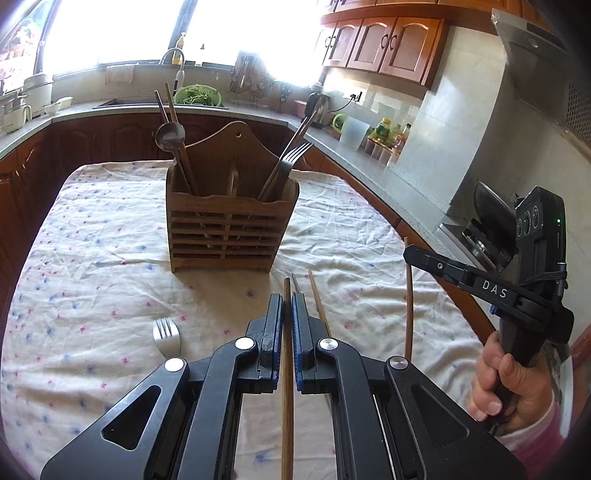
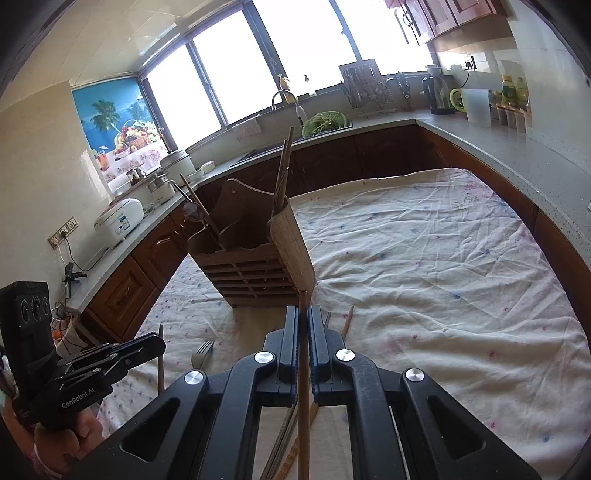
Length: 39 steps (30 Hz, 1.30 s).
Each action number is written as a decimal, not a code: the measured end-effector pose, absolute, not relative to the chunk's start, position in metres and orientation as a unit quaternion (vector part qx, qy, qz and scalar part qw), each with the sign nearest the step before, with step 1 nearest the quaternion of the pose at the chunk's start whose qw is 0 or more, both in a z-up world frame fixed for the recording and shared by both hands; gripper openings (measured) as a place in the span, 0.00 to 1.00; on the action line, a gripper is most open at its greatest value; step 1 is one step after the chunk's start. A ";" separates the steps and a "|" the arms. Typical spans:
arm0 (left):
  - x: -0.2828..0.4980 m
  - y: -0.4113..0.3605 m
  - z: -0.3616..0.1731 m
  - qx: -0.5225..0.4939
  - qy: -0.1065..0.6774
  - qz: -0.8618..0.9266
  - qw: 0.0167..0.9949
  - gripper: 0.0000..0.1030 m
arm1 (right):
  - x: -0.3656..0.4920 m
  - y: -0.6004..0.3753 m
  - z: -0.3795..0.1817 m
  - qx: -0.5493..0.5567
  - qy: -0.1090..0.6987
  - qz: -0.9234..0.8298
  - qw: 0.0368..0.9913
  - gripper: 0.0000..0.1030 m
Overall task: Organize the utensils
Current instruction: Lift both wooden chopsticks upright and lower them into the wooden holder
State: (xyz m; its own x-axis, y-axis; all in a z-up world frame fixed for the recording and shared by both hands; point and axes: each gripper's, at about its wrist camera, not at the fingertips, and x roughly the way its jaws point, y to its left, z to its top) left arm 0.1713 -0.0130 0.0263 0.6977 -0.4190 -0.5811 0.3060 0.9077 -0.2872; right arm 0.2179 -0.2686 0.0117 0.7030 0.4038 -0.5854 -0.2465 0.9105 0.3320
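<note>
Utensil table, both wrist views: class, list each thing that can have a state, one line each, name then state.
Left gripper: shut on a wooden chopstick.
Right gripper: shut on another chopstick.
Wooden caddy: upright, holding utensils.
Spoon: standing in caddy.
Fork: lying on the cloth.
Loose chopstick: lying on the cloth.

Strong daylight from windows (image 1: 122, 29), blown out to white in both views, haloing the sink counter (image 1: 147, 109). Tablecloth (image 1: 92, 240) evenly lit, soft shadow at the front of the wooden caddy (image 1: 225, 221). Heavy fisheye bending, dark vignette in corners. Focus sharp, slight softness at edges.
</note>
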 end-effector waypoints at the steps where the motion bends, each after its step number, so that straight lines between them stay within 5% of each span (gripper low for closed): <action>1: 0.168 -0.010 0.029 -0.088 0.330 -0.198 0.919 0.04 | 0.215 -0.268 0.015 0.115 0.337 0.181 0.917 0.05; 39: 0.141 0.034 0.086 -0.122 0.226 -0.182 0.949 0.04 | 0.190 -0.268 0.079 0.107 0.250 0.194 0.943 0.05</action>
State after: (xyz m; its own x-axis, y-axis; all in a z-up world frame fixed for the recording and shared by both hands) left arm 0.1415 0.0336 0.0859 0.8318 -0.4005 -0.3843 0.2904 0.9040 -0.3137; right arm 0.1905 -0.2676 0.0792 0.7999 0.4198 -0.4289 -0.3133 0.9016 0.2982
